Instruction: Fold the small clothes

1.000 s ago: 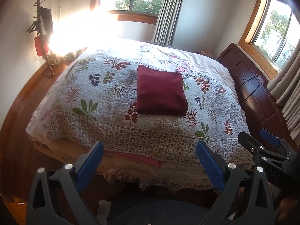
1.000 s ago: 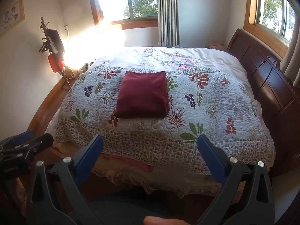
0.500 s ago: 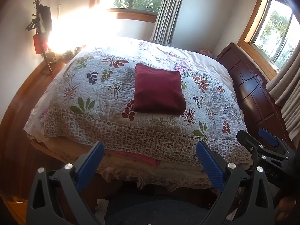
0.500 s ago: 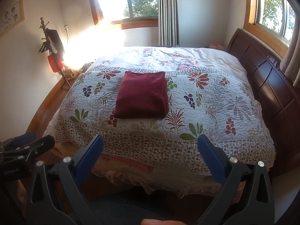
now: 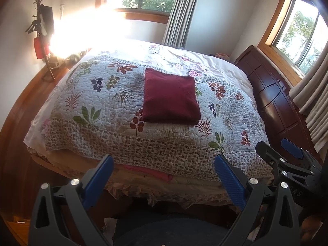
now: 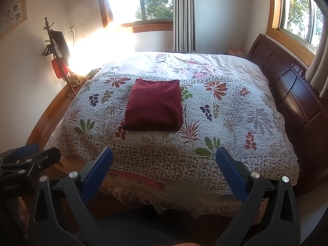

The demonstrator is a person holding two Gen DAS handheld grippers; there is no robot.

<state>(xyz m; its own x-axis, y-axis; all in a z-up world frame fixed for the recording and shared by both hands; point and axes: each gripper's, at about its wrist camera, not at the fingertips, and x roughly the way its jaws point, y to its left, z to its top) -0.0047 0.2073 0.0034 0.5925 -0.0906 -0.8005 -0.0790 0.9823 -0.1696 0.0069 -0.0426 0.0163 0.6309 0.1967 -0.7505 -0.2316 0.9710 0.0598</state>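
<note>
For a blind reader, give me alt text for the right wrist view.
A folded dark red garment lies on a floral quilt covering a bed. The open right claw frames the foreground, holding nothing; the left claw shows at the left edge.

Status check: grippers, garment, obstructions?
Left gripper open, empty. Right gripper open, empty. Maroon garment folded flat on quilt. Nothing in the way.

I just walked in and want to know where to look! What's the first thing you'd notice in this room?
Probably the dark red folded cloth, lying flat in the middle of the flowery quilt on the bed. Next, the very bright sunlight pouring in through the far window and washing out the wall beside the coat stand. Down low, both grippers, the left gripper and the right gripper, hang open and empty in front of the bed.
</note>
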